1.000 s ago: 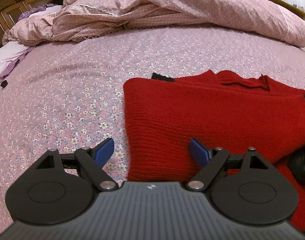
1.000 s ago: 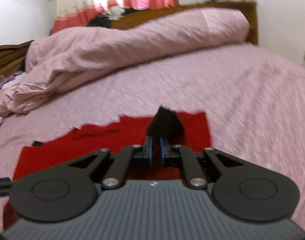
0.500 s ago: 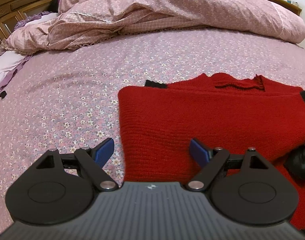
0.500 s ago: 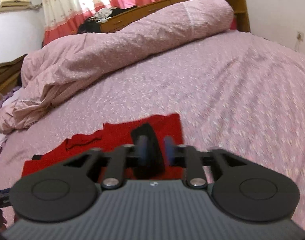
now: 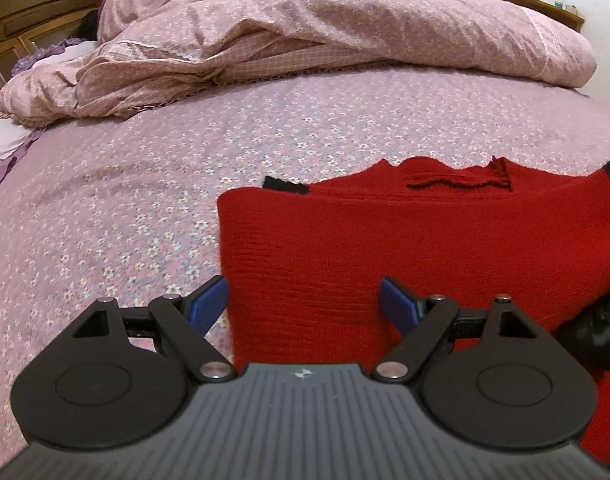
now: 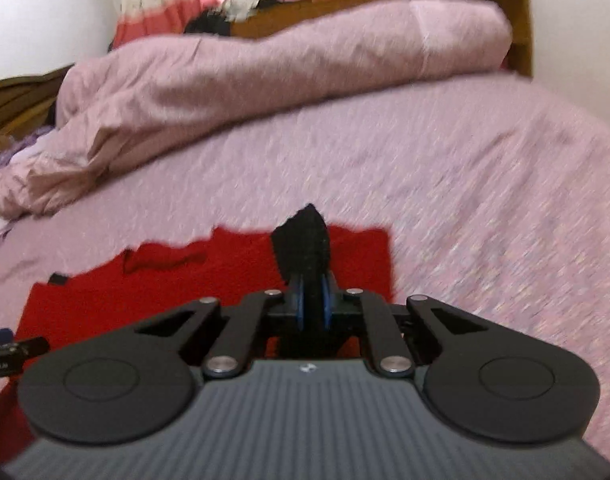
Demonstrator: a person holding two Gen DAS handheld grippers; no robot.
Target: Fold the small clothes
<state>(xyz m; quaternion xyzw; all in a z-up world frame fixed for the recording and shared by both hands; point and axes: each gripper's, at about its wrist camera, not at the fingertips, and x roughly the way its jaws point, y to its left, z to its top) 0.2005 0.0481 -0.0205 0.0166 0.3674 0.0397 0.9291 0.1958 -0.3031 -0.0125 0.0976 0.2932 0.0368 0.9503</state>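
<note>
The red sweater (image 5: pixel 405 248) lies flat on the flowered bedsheet (image 5: pixel 145 184), filling the 3 o'clock half of the left wrist view, its neckline toward 12 o'clock and its left edge already straight, as if 1 side is tucked under. A black cuff (image 5: pixel 285 185) peeks out at its upper left corner.

The left gripper (image 5: pixel 304 304) stands wide over the near hem, its blue pads (image 5: pixel 207 304) clear of the knit, holding nothing.

The right gripper (image 6: pixel 312 306) has just been closing and is clamped on the other black cuff (image 6: pixel 303 242), which sticks up past the pads at 12 o'clock.

By my reading the fold is partway: this sleeve is not yet laid across the body, and the final fold of hem toward collar remains. The rumpled duvet (image 6: pixel 265 80) sits well apart at 12 o'clock.
</note>
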